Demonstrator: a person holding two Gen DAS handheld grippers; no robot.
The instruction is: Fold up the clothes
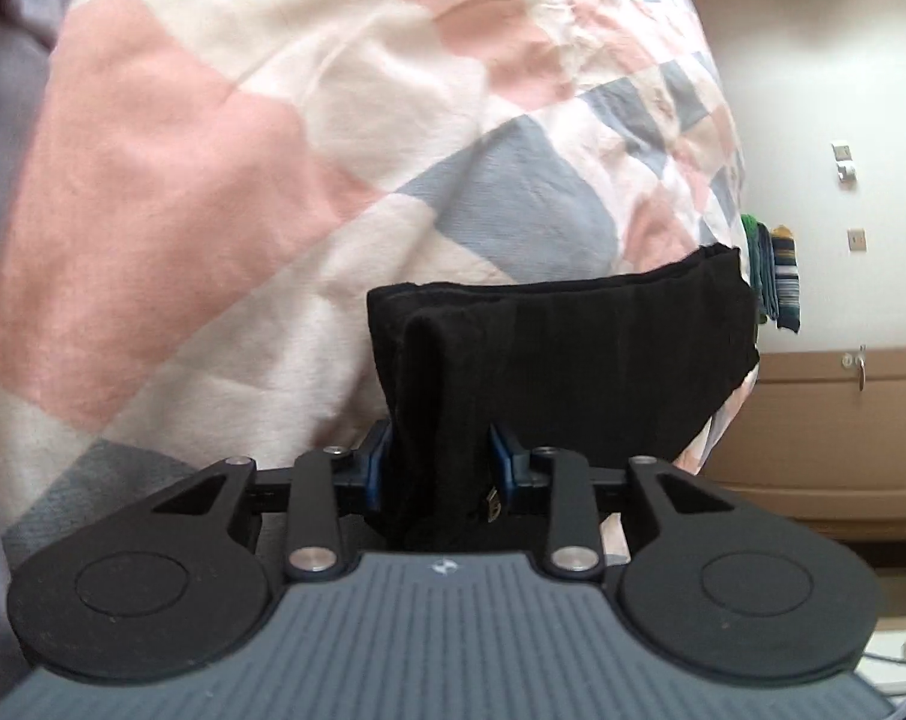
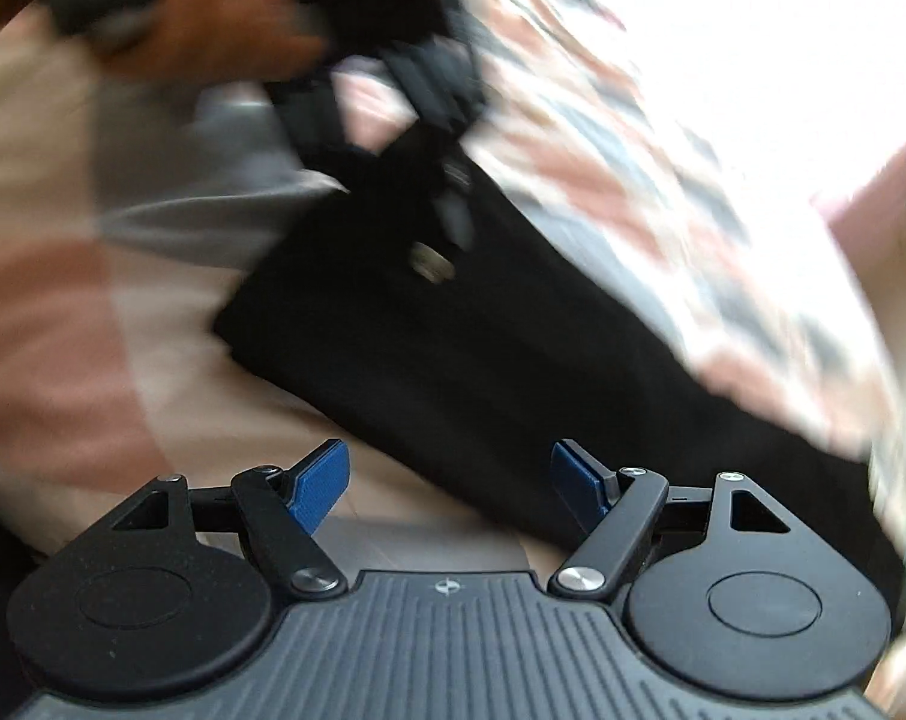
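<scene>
Garment – pinched in left gripper to lift the fold over quilt; right gripper wide apart, empty.

Motion blur is smearing the whole right wrist view; the hand and the other gripper near the top edge are showing no detail; the black garment is hiding the left gripper's blue pads almost entirely.

Both wrist views close over bedspread
</scene>
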